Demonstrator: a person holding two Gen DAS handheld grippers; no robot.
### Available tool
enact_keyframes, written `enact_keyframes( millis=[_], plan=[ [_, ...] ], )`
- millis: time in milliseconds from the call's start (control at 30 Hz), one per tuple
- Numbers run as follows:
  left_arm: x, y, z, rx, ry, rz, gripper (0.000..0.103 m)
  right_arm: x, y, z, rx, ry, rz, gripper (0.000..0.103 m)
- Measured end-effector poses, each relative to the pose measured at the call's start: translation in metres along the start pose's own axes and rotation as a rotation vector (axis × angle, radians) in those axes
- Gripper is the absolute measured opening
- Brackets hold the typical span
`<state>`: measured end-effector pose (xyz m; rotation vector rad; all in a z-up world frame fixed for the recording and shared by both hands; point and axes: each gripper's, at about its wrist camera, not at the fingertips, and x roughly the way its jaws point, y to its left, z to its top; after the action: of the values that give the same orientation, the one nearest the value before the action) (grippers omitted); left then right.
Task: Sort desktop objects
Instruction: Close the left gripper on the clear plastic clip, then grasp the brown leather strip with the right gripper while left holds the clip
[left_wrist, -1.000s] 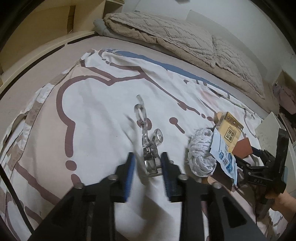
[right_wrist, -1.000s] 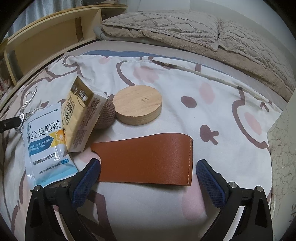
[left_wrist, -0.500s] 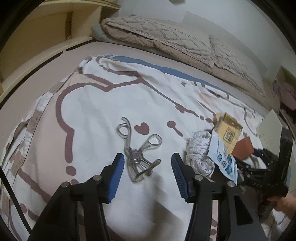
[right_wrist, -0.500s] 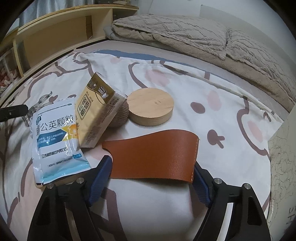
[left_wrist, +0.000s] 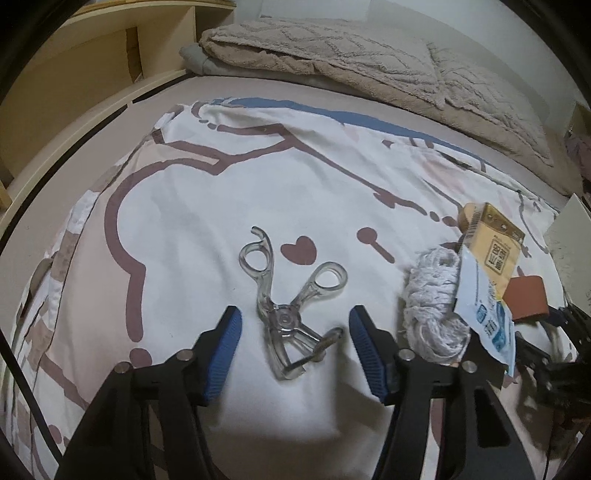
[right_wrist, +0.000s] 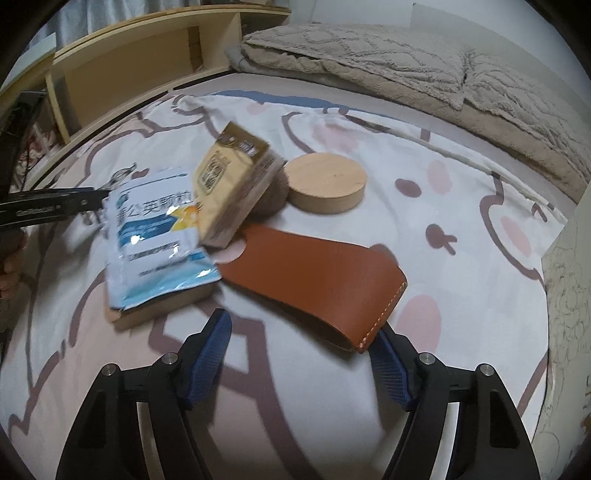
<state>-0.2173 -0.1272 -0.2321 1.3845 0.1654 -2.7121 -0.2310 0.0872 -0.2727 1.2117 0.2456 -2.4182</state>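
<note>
Sorting bits off a cartoon bedsheet (left_wrist: 184, 221) here. Got the left gripper (left_wrist: 295, 314) hanging over a clear plastic scissor clamp (left_wrist: 288, 302), well left of the blue-white sachet (right_wrist: 155, 236) with a bundle of white yarn (left_wrist: 432, 306) between. Holding nothing, with jaws apart either side of the clamp's pivot end, though just been easing inward. Got the right gripper (right_wrist: 303, 325) down at the brown leather sleeve (right_wrist: 317, 273), lying flat just right of the sachet. Jaws apart there too and just been closing, with the stitched end between them and up against one pad only, so not clamped yet. Guessing light, floppy and a bit slick, so likely to droop if lifted by a corner. Better to pinch square across the stitched end, probably the stiffest bit. Would mind the yellow box (right_wrist: 229, 181) at the sachet's far edge.
</note>
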Motion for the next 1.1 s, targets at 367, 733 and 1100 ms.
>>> enact_keyframes(
  millis=[367, 733, 1100],
  plan=[
    [-0.007, -0.001, -0.012, 0.038, 0.015, -0.035, 0.035, -0.037, -0.017, 0.023, 0.084, -0.012, 0.048, 0.055],
    [-0.018, -0.019, -0.038, 0.097, 0.045, -0.108, 0.034, -0.017, -0.028, 0.050, 0.095, -0.035, -0.006, 0.018],
    [-0.021, -0.021, -0.044, 0.079, 0.047, -0.147, 0.034, 0.023, -0.027, 0.060, 0.111, -0.019, 0.013, 0.018]
  ],
)
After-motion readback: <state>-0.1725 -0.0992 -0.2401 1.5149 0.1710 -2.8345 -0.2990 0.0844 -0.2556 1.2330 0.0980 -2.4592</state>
